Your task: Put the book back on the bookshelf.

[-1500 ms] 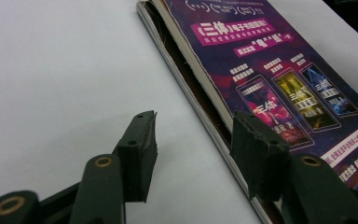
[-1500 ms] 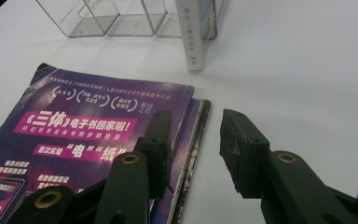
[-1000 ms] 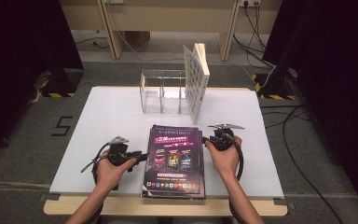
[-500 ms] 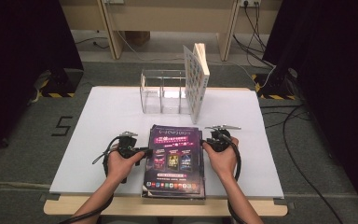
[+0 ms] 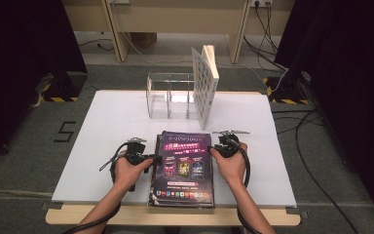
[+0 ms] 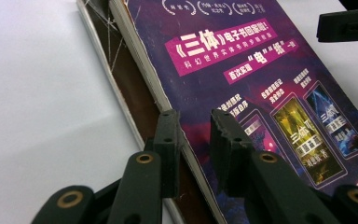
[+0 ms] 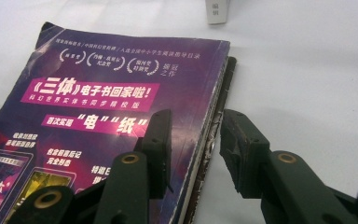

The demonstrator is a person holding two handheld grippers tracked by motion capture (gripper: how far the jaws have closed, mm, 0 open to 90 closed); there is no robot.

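Currently the purple book (image 5: 182, 168) lies flat at the tabletop's (image 5: 102, 126) near edge. Left hand-held gripper (image 6: 193, 140) and right hand-held gripper (image 7: 193, 140) straddle its opposite long edges, jaws parted, gripping nothing, apparently positioned for lifting.

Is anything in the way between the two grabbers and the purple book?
Nothing visible is. The left gripper and the right gripper each sit at one edge of the purple book, jaws open astride it. It lies on another book.
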